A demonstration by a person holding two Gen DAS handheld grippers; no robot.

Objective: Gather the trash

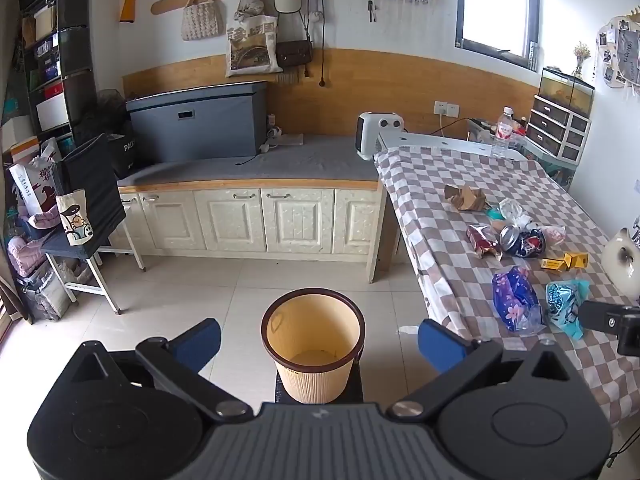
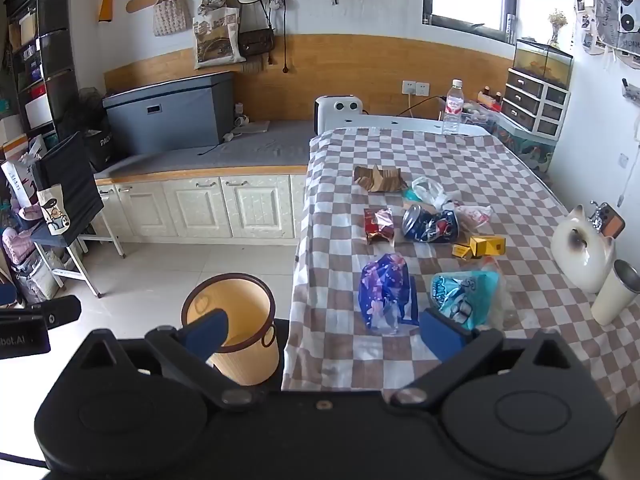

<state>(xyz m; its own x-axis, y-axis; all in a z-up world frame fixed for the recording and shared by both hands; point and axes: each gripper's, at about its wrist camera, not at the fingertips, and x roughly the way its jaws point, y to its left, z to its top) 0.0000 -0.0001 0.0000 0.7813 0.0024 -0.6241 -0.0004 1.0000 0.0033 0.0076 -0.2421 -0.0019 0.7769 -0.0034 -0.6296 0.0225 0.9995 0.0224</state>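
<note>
A tan waste bin [image 1: 313, 344] with a dark rim stands on the floor beside the checkered table [image 1: 432, 200]; it looks empty. My left gripper [image 1: 320, 344] hangs open above the bin with nothing between its blue pads. My right gripper [image 2: 324, 334] is open over the table's near-left corner, holding nothing. Trash lies on the cloth: a purple wrapper [image 2: 384, 290], a teal wrapper [image 2: 464, 292], a crushed blue can [image 2: 430, 224], a red wrapper [image 2: 379, 225], a yellow box [image 2: 486, 246], torn cardboard [image 2: 378, 179] and clear plastic [image 2: 430, 190].
A white cat figurine [image 2: 582, 246] and a white cup [image 2: 614, 298] stand at the table's right edge. A water bottle [image 2: 452, 108] and a white heater [image 2: 338, 114] are at the far end. Cabinets [image 1: 248, 216] line the back wall; a folding stand [image 1: 80, 236] is left.
</note>
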